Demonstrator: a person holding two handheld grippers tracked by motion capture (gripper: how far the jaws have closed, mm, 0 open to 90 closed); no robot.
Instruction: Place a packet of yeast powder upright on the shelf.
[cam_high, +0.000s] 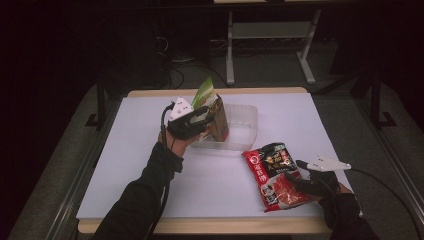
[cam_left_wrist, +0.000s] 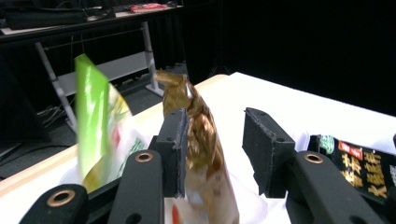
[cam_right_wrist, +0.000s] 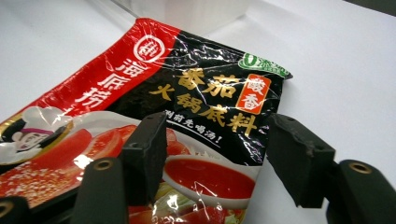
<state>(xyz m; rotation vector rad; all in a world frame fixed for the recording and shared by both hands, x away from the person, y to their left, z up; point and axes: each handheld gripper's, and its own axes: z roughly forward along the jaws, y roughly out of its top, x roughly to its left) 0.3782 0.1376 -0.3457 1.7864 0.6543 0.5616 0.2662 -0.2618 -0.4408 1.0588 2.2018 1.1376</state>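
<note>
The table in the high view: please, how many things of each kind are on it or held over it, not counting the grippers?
Food packets: 3, namely green packet, brown packet and red and black packet
Clear plastic container: 1
Total: 4

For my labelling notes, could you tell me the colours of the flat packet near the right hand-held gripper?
Red and black packet, clearest in the right gripper view.

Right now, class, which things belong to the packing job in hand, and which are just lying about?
In the job:
brown packet
green packet
clear tub
red sachet
left gripper
right gripper

Lying about:
shelf rack
floor cables
</note>
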